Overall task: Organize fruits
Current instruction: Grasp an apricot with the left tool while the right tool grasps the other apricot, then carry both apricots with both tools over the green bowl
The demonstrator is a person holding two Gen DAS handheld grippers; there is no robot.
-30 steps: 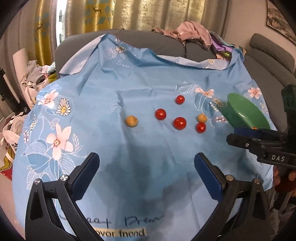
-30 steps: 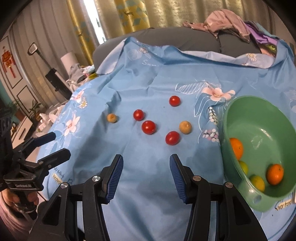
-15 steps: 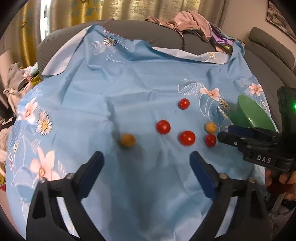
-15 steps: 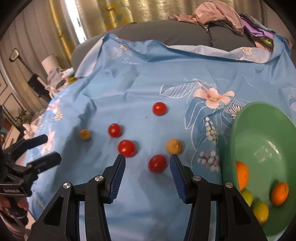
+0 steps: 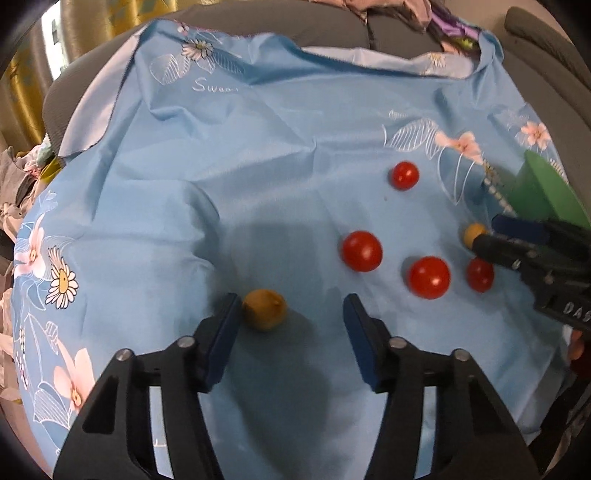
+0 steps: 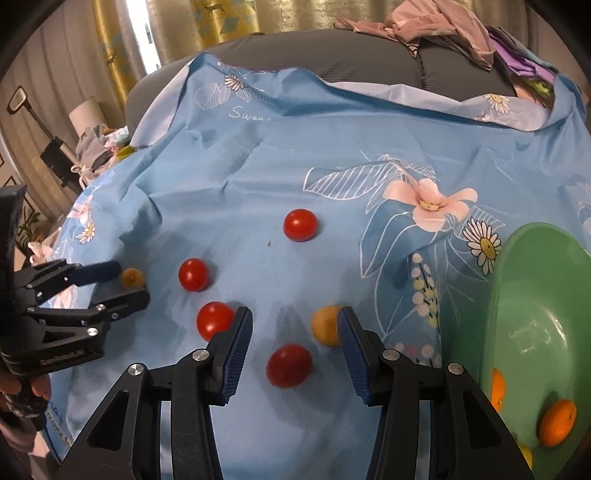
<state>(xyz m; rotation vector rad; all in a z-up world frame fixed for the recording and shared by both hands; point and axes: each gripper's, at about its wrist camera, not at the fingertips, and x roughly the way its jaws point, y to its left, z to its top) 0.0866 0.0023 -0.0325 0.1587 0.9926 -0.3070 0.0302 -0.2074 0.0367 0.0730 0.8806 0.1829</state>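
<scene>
Left gripper (image 5: 290,314) open, brown fruit (image 5: 265,309) against its 9 o'clock finger; right gripper (image 6: 293,332) open around a cherry tomato (image 6: 289,365), green bowl (image 6: 517,295) at 3 o'clock.

Grey sofa (image 6: 369,62) under floral blue cloth (image 6: 295,166); gold curtains (image 6: 207,22) behind; crumpled clothes (image 6: 436,22).

Four round, glossy red cherry tomatoes lie loose on the blue cloth: the farthest tomato (image 6: 300,225) sits alone, a second tomato (image 6: 193,274) to its left, a third tomato (image 6: 214,319) nearer, and the nearest tomato (image 6: 289,365) lowest in the right wrist view. A dull tan round fruit (image 5: 264,309) rests well to their left. A small yellow-orange round fruit (image 6: 325,325) lies just beside the nearest tomato. The green plastic bowl (image 6: 532,295), tilted, holds an orange citrus fruit (image 6: 557,423) and perhaps two or three more, partly hidden.
</scene>
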